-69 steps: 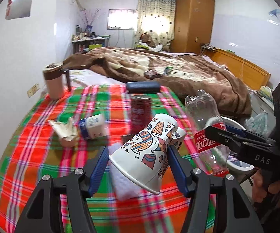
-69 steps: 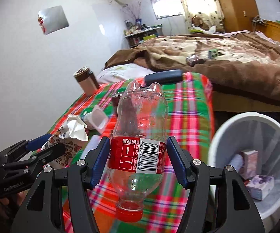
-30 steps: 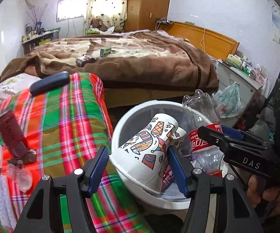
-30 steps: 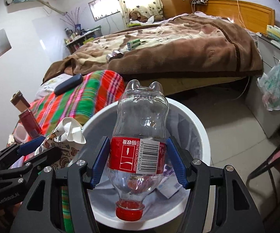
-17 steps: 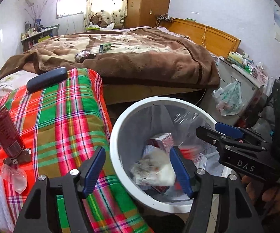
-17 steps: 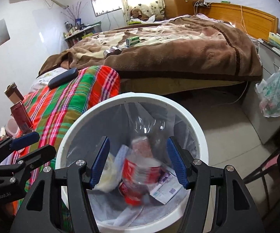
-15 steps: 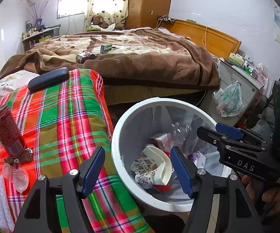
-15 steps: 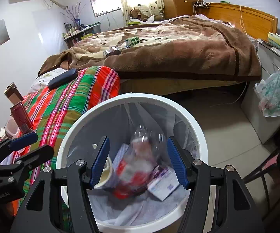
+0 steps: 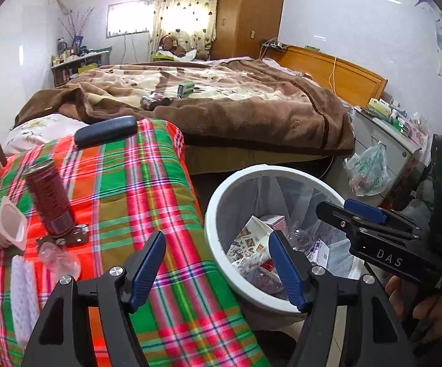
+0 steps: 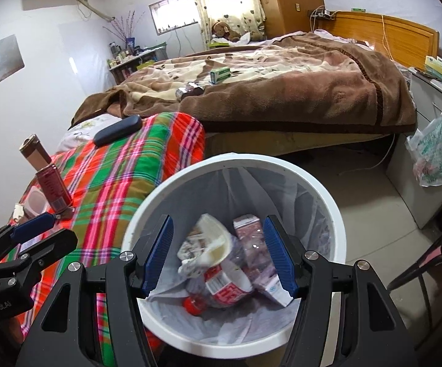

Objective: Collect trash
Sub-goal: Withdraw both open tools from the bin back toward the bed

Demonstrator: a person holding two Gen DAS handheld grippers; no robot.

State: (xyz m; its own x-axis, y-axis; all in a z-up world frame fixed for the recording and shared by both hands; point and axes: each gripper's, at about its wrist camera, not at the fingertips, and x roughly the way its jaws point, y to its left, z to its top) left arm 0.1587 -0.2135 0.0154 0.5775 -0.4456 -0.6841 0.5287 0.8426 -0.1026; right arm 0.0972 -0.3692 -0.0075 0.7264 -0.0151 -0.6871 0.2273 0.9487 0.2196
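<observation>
Left gripper: your left gripper [image 9: 216, 263] is spread and empty, over the edge where the checked cloth meets the bin.
Right gripper: your right gripper [image 10: 218, 253] is spread and empty, directly above the bin's mouth.
Bin: the white round bin [image 10: 337, 214] stands on the floor just beside the table; a crumpled paper cup [image 10: 211, 244] and a clear bottle [image 10: 224, 287] lie inside on a thin liner.
Remaining trash: a dark red can [image 9: 51, 197] stands upright, long axis vertical, to the left of your left gripper; a small plastic cup [image 9: 8, 227] lies tipped beside it.
Nearer hand: the left, I judge.
Textures: smooth rigid can, soft plaid cloth [image 9: 147, 180].
</observation>
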